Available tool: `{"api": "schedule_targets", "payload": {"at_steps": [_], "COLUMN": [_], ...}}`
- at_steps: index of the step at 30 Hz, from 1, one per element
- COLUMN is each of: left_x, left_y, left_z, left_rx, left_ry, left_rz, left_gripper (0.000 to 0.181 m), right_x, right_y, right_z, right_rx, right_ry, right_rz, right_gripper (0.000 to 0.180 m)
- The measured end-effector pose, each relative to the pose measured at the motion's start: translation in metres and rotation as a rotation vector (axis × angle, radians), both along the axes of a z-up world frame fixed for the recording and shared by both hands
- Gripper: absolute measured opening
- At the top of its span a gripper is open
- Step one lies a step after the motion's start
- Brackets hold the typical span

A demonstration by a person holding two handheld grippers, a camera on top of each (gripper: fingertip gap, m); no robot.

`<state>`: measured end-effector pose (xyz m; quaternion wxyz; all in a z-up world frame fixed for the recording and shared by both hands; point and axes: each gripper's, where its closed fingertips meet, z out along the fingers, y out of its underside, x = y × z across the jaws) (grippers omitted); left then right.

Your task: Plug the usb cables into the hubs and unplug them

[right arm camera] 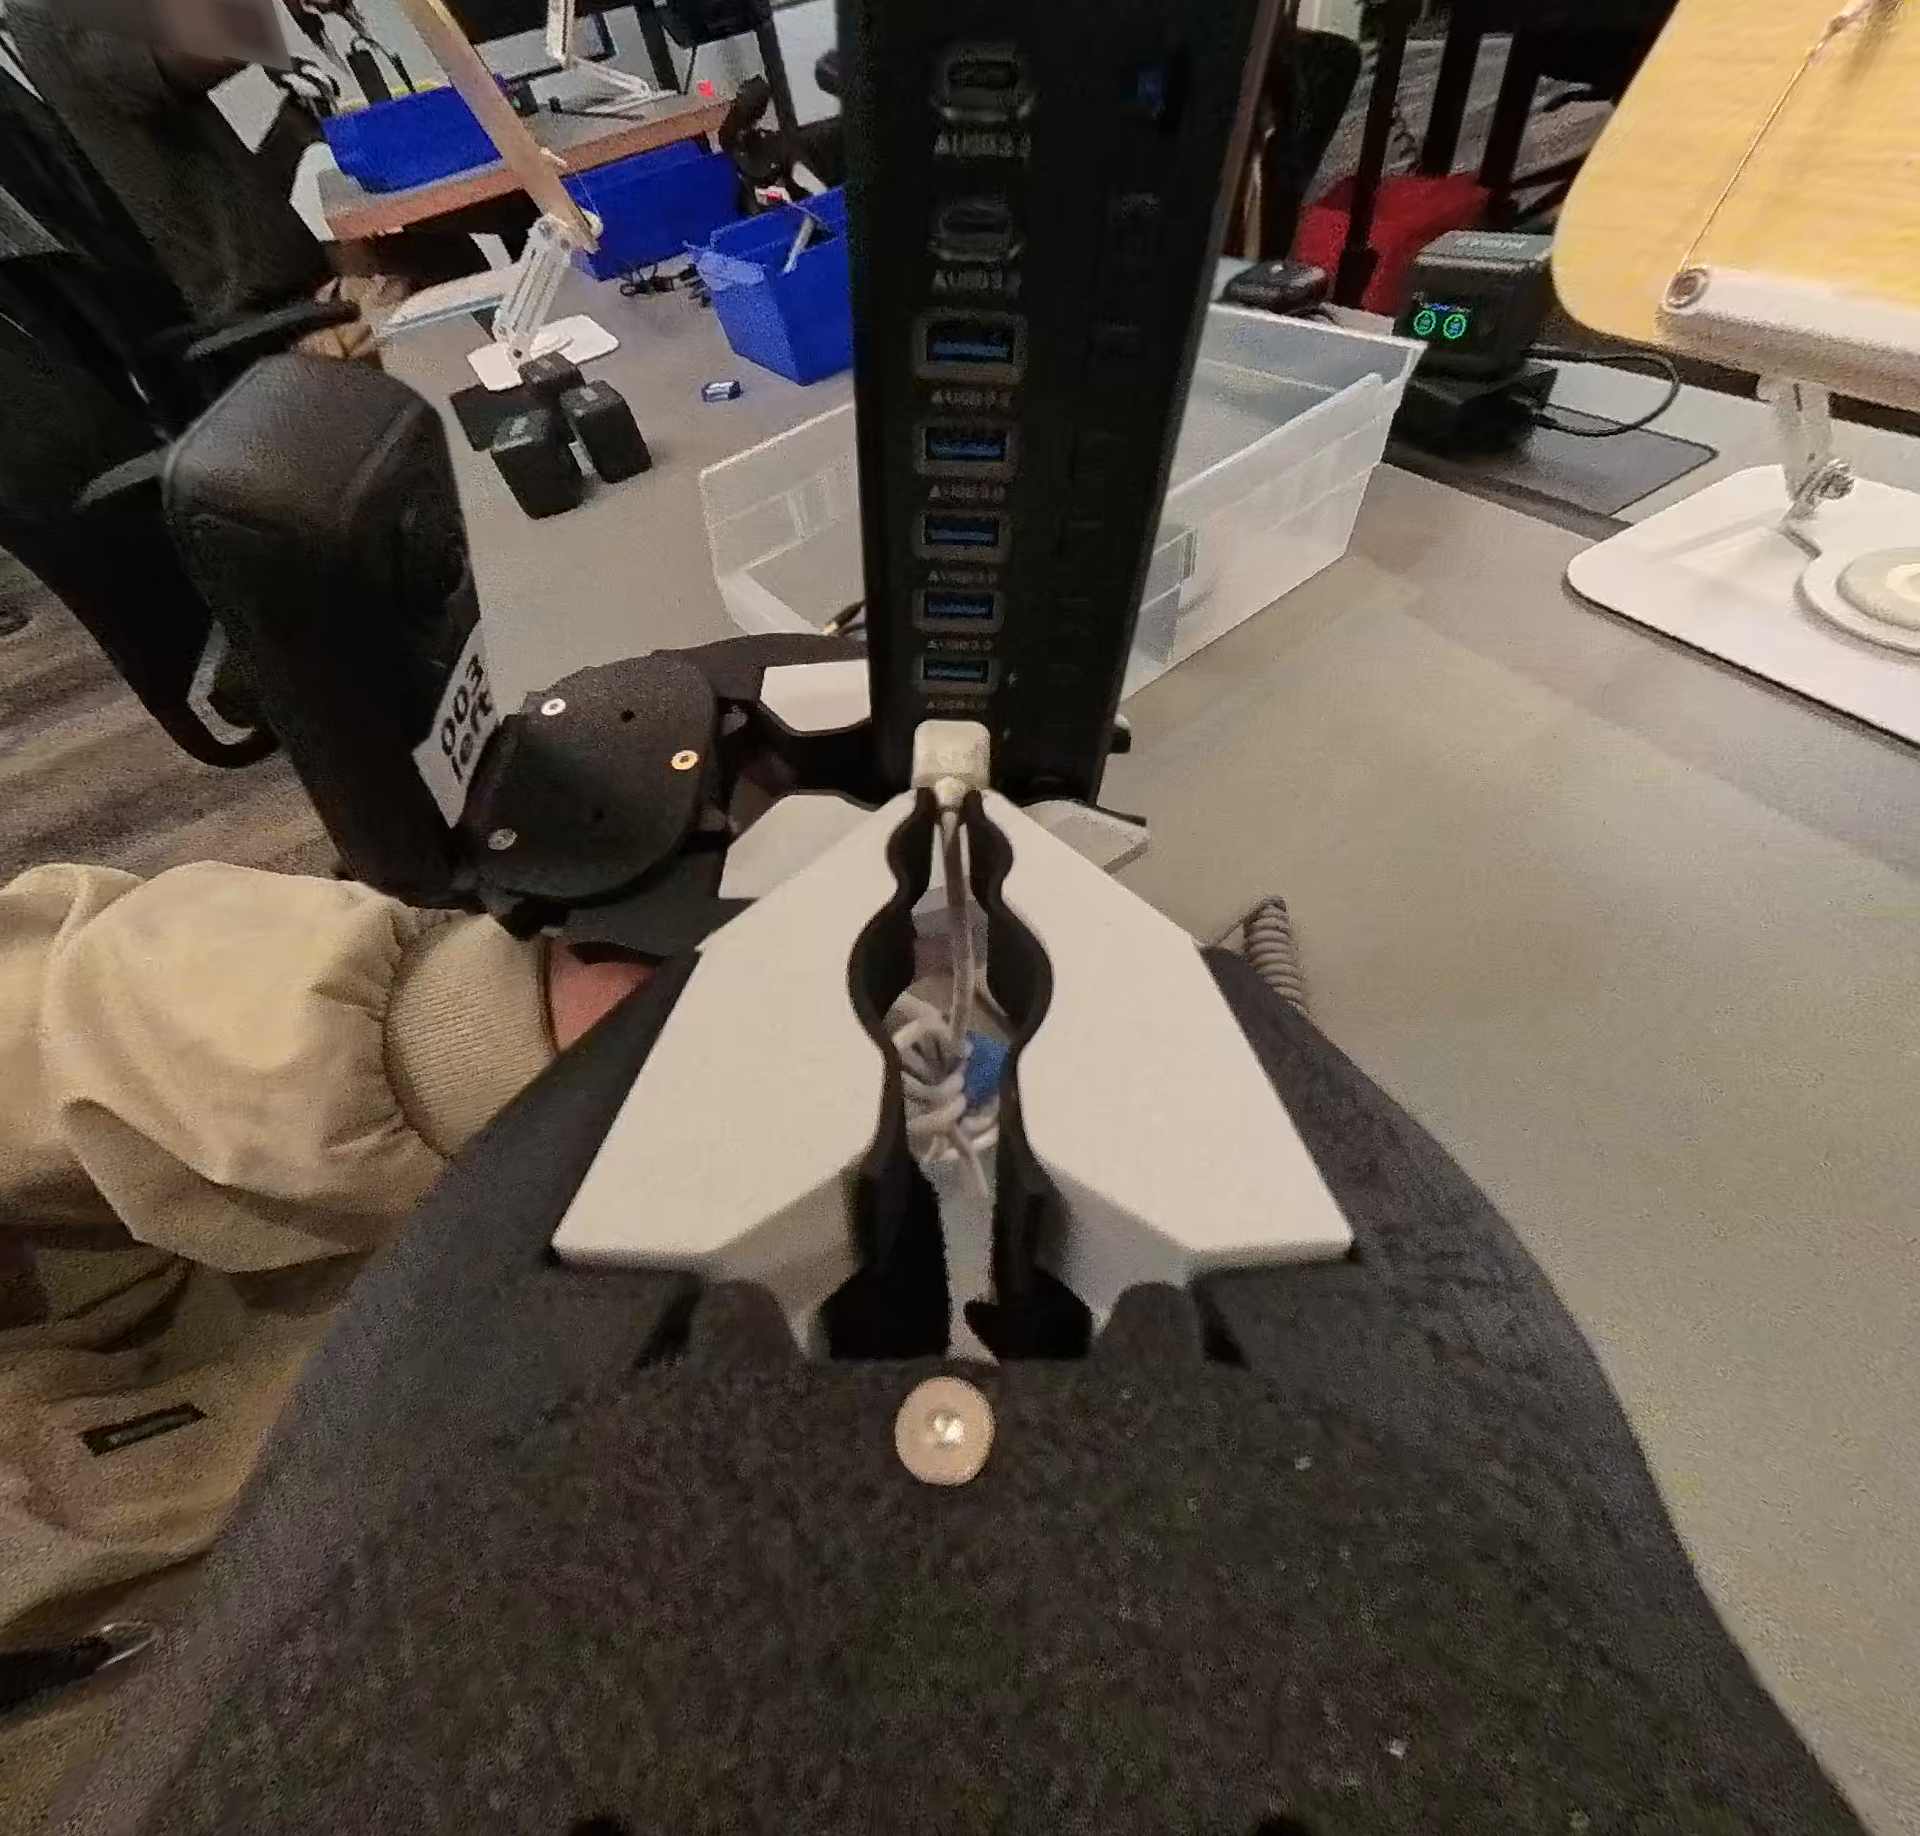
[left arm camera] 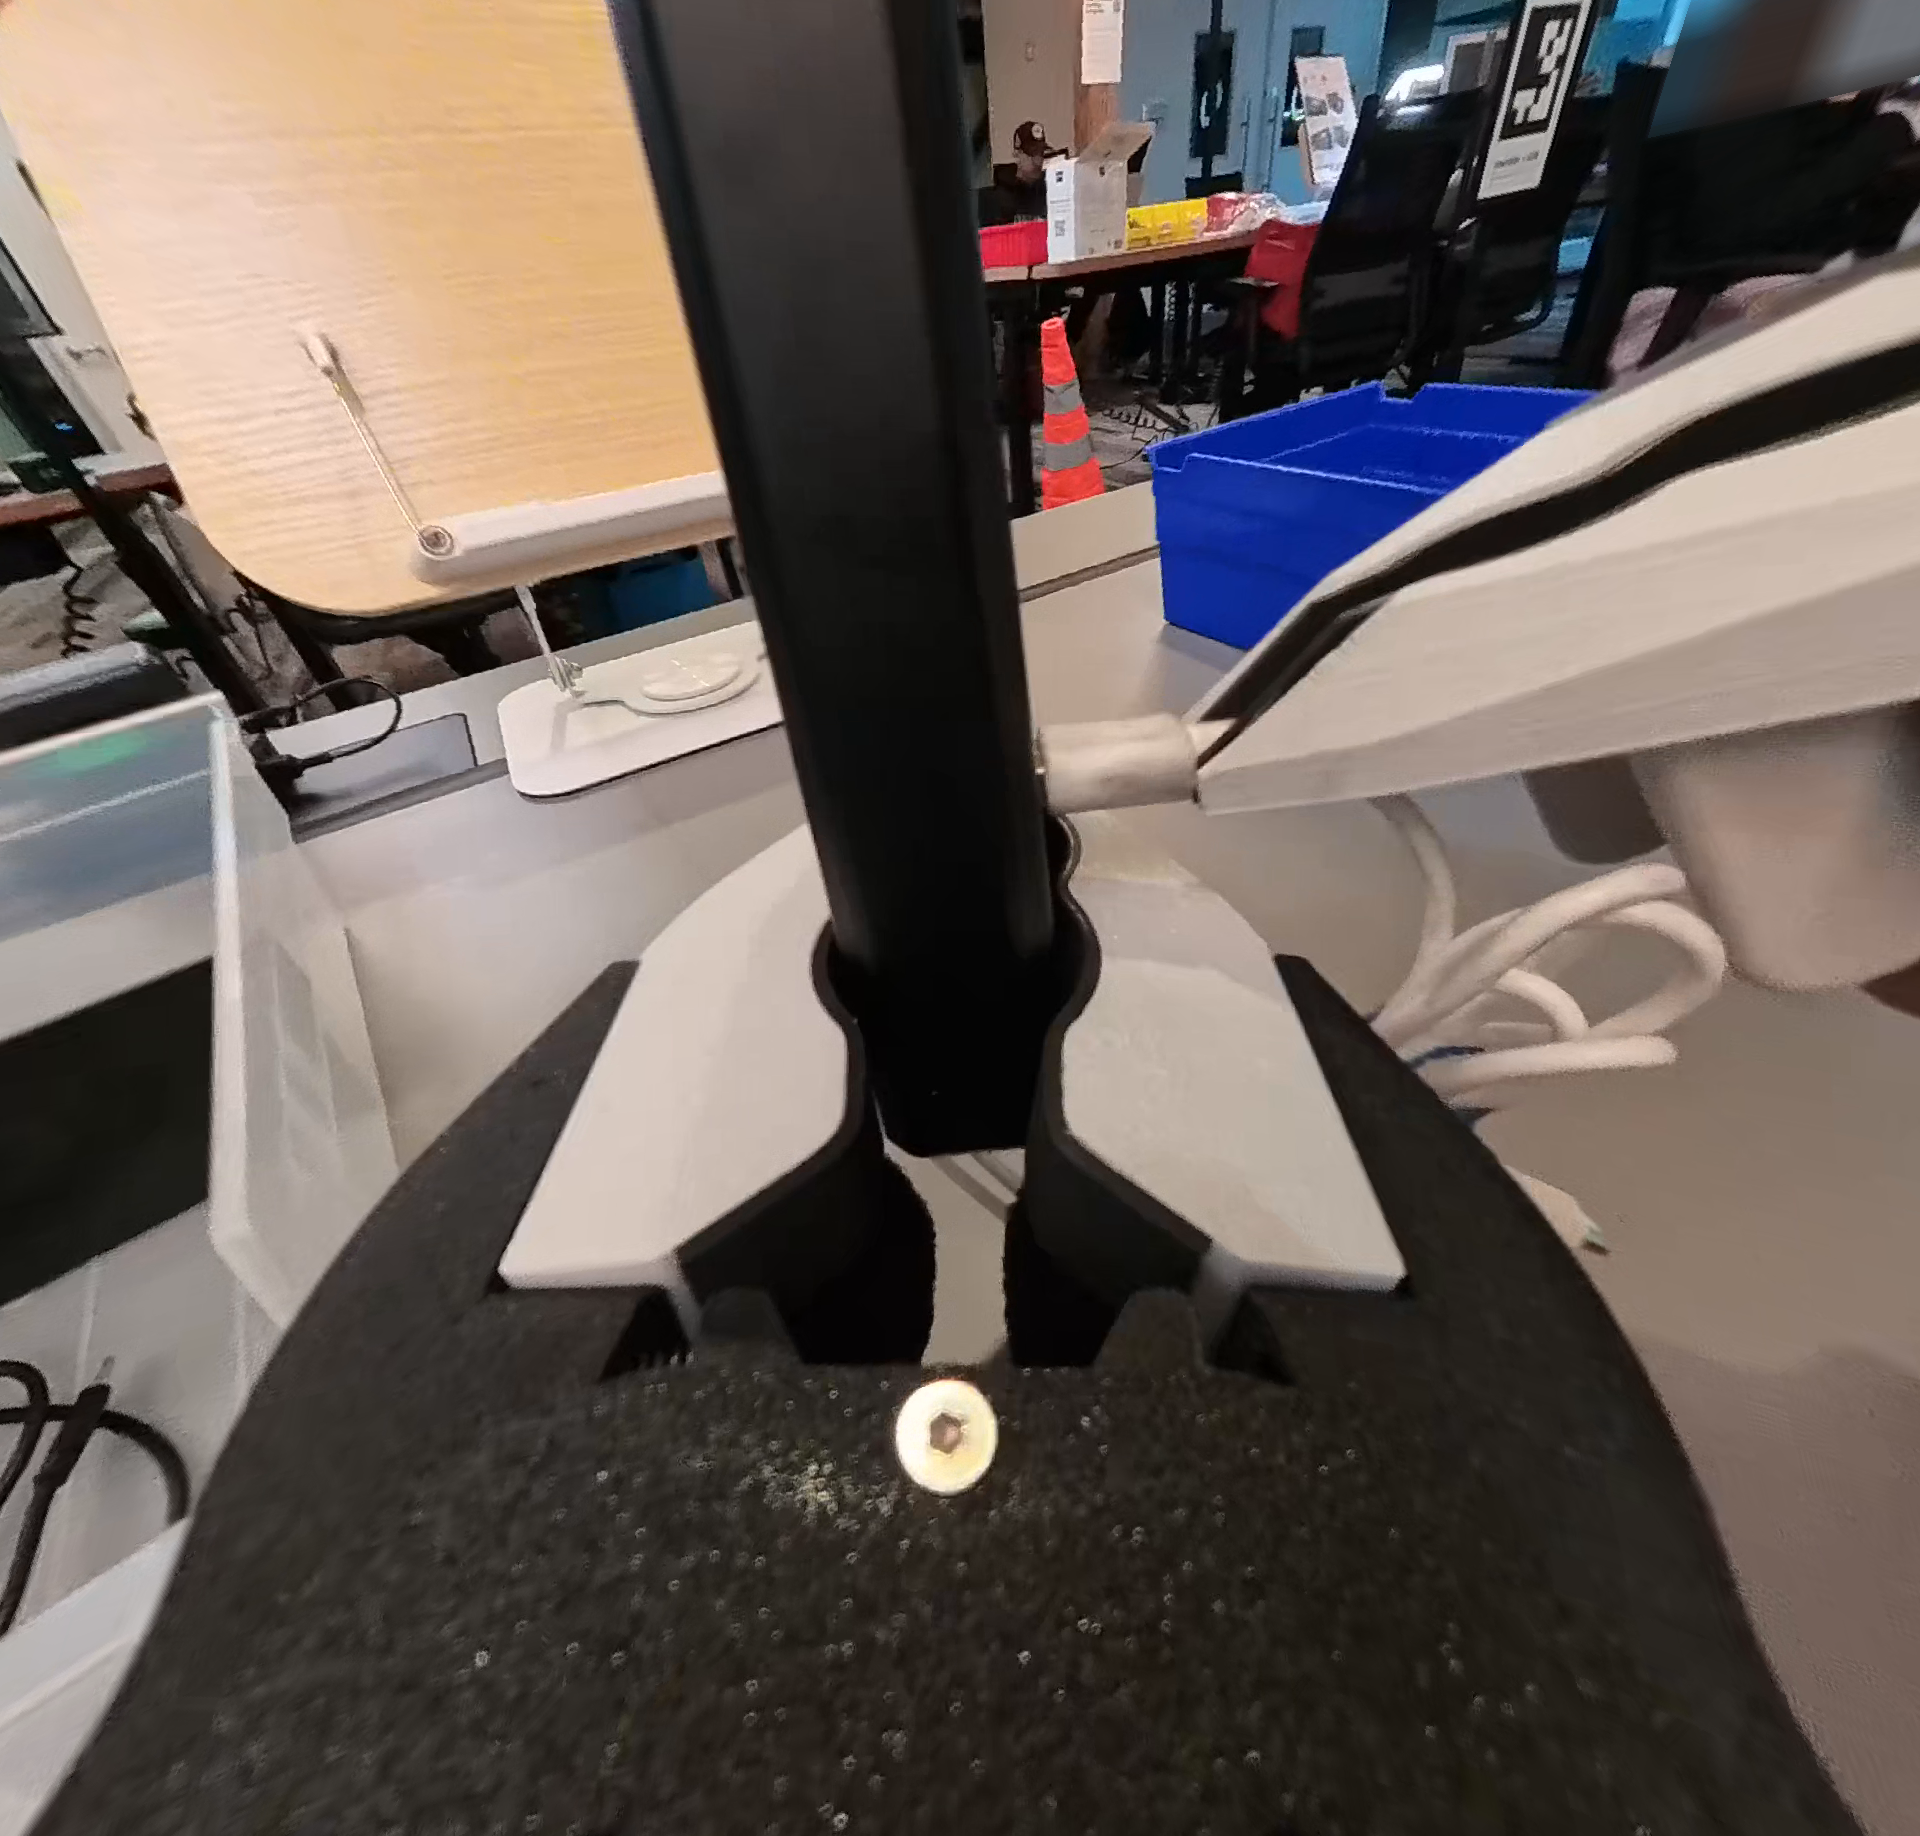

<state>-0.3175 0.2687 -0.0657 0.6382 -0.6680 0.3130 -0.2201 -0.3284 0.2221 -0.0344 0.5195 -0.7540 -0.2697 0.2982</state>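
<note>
Left gripper (left arm camera: pixel 951 1038) clamps the base of the tall black USB hub (right arm camera: pixel 1023 352), bracing it upright near the grey table's (right arm camera: pixel 1507 851) middle; the right gripper (right arm camera: pixel 951 820) pinches the white USB cable (right arm camera: pixel 961 913) just behind its pale plug (right arm camera: pixel 951 752), seated at the lowest port. That port itself is hidden.

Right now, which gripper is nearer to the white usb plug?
Right. The right gripper is shut on the white usb plug at the hub; the left gripper clamps the hub's base, just beside it.
</note>
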Motion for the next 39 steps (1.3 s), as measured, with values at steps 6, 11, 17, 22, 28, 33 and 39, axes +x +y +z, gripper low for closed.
{"api": "schedule_targets", "payload": {"at_steps": [6,11,17,22,28,33,39], "left_x": [-0.005,-0.061,-0.088,-0.101,-0.107,-0.104,-0.099], "left_y": [0.001,0.005,-0.008,0.003,0.01,0.011,0.008], "left_z": [0.009,0.028,0.025,0.02,0.017,0.013,0.01], "left_rx": [-0.009,-0.013,-0.114,-0.127,-0.129,-0.112,-0.122], "left_ry": [-0.029,-0.12,-0.23,-0.255,-0.25,-0.202,-0.191], "left_rz": [-0.052,-0.014,-0.14,-0.119,-0.125,-0.115,-0.132], "left_gripper": [0.03,0.03,0.03,0.03,0.03,0.03,0.03], "right_x": [-0.005,0.029,0.043,0.02,0.028,0.032,0.101], "right_y": [-0.001,0.004,0.016,-0.006,0.009,0.013,0.013], "right_z": [0.006,0.039,-0.079,-0.117,-0.145,-0.153,-0.153], "right_rx": [0.095,0.085,-0.107,-0.156,0.001,-0.063,-0.141], "right_ry": [-0.048,0.129,-0.195,-0.272,-0.621,-0.642,-0.772], "right_rz": [0.047,0.062,0.131,0.26,0.219,0.197,0.065], "right_gripper": [0.015,0.029,0.042,0.047,0.047,0.016,0.011]}}
